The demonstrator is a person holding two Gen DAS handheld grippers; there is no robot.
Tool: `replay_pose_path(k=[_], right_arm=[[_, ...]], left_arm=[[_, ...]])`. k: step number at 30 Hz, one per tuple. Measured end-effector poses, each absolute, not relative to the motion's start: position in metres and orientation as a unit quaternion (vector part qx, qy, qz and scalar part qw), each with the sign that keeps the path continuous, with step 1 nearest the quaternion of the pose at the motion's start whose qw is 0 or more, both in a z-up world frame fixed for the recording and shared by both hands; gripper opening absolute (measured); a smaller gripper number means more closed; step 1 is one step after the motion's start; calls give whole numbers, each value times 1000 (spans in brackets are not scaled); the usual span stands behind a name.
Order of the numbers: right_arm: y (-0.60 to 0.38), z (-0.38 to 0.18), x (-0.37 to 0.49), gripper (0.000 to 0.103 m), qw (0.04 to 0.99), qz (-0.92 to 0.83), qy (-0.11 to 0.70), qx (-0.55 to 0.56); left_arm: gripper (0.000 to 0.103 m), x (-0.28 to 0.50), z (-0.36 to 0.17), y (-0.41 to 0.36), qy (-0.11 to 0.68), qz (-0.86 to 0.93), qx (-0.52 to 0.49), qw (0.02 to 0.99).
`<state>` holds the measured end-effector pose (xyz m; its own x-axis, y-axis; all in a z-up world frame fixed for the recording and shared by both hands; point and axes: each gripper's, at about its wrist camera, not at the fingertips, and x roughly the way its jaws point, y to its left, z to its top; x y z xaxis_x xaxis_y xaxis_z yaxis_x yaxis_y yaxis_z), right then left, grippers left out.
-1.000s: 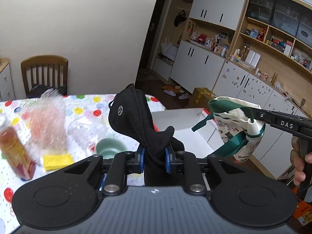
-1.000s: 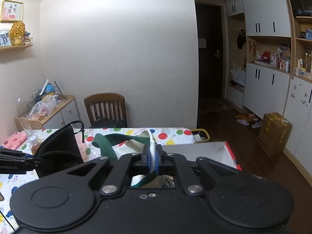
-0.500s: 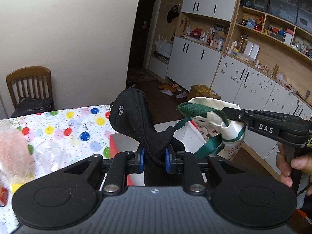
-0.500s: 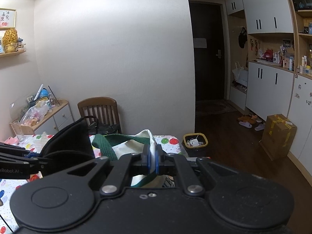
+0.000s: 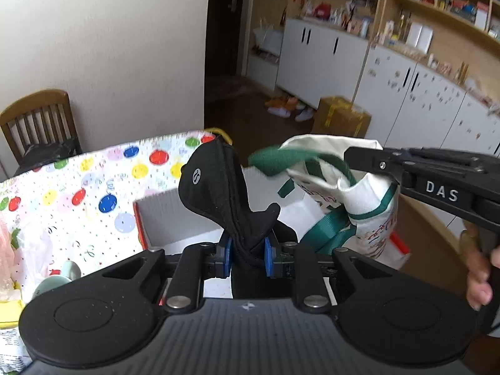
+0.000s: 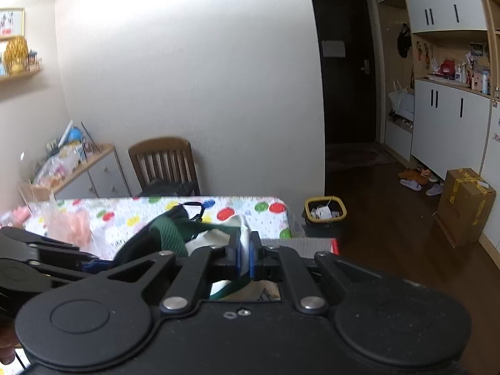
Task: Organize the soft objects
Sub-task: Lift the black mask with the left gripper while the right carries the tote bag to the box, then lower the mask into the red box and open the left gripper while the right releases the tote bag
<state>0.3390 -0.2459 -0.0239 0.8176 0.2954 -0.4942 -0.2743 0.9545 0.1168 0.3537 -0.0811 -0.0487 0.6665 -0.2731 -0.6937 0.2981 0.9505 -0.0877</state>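
Note:
My left gripper [image 5: 247, 257] is shut on a black cap [image 5: 218, 187], which stands up between its blue pads above a white box with red edges [image 5: 175, 218]. My right gripper [image 6: 247, 257] is shut on the rim of a white tote bag with green straps [image 6: 215, 239]. In the left wrist view the bag [image 5: 365, 193] hangs from the right gripper [image 5: 359, 156] just right of the cap, over the box. In the right wrist view the cap [image 6: 137, 250] shows as a dark shape left of the bag.
The table has a polka-dot cloth [image 5: 93, 181]. A pale green bowl [image 5: 53, 281], a yellow sponge [image 5: 9, 309] and pink bubble wrap [image 6: 68, 222] lie at its left. A wooden chair [image 6: 162, 165] stands behind, a yellow bin [image 6: 325, 212] and a cardboard box [image 6: 465, 206] on the floor.
Both grippers have swung right with their loads, from over the cluttered table to over the open box. The tote bag now hangs closer to the cap.

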Motion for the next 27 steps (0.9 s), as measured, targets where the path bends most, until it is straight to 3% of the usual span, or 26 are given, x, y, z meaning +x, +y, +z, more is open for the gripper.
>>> replay_pose_path(k=[11, 27], right_arm=[[-246, -74, 359, 4, 933, 157, 323, 21], [-232, -98, 363, 5, 906, 192, 377, 31]], left_arm=[[19, 391, -100, -91, 448, -153, 24, 881], [19, 403, -135, -91, 511, -128, 26, 849]])
